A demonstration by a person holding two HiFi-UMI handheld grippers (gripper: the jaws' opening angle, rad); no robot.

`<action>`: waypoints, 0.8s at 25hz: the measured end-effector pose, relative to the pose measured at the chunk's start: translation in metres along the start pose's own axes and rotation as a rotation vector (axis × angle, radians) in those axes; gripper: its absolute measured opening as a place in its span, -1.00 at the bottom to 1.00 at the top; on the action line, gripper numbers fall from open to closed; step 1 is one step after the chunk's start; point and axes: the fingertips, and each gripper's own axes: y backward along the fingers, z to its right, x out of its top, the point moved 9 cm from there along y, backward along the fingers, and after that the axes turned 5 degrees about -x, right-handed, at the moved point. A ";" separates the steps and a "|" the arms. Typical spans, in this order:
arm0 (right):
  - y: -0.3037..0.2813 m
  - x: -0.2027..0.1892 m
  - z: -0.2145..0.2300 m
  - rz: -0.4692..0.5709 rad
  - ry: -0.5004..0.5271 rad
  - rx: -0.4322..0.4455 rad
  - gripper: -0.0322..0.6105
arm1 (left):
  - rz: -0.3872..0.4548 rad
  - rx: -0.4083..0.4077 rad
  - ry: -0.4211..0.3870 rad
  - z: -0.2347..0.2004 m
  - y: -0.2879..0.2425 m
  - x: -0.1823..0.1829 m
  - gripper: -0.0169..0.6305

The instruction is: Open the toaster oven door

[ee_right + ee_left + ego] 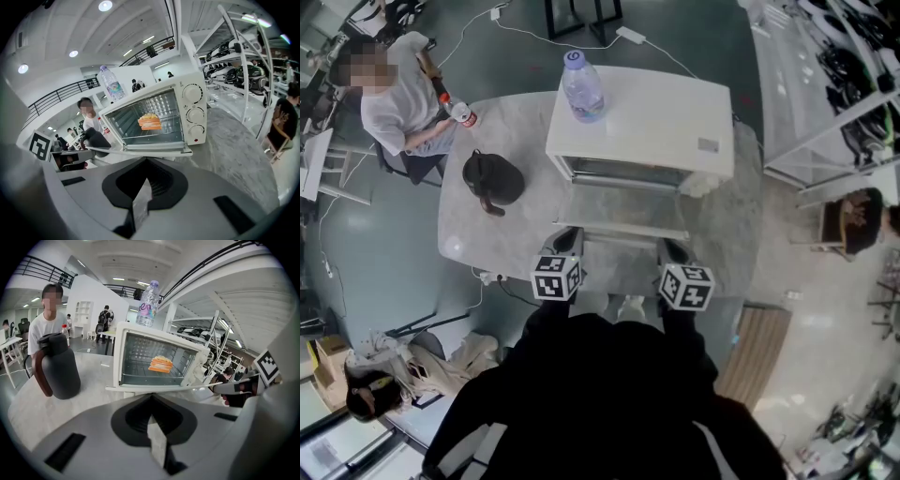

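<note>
The oven (pixel 647 117) stands on the desk (pixel 487 234) at 12 o'clock. Its door (pixel 628 232) is seen folded down flat toward 6 o'clock, so the opening is judged done or nearly so. The left hand-held gripper (pixel 566 242) and the right hand-held gripper (pixel 673 251) are held at the door's front edge, at 7 and 5 o'clock of it. In both gripper views the jaws are pressed together, with nothing seen between them. Toast (pixel 161 364) is visible on the rack. If the door is to be eased fully down, light, even pressure should be applied at both corners. That way the oven is not dragged and the bottle (pixel 582 86) on top, at 11 o'clock, is not toppled.
</note>
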 end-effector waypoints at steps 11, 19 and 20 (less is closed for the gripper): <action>0.000 -0.009 0.000 -0.016 0.012 -0.011 -0.89 | -0.027 -0.008 0.028 0.000 -0.001 -0.009 -0.94; 0.000 -0.016 0.001 -0.029 0.002 -0.011 -0.89 | -0.049 -0.008 0.026 0.000 -0.002 -0.017 -0.94; -0.001 -0.016 0.001 -0.030 0.002 -0.010 -0.89 | -0.053 -0.008 0.026 -0.001 -0.002 -0.018 -0.94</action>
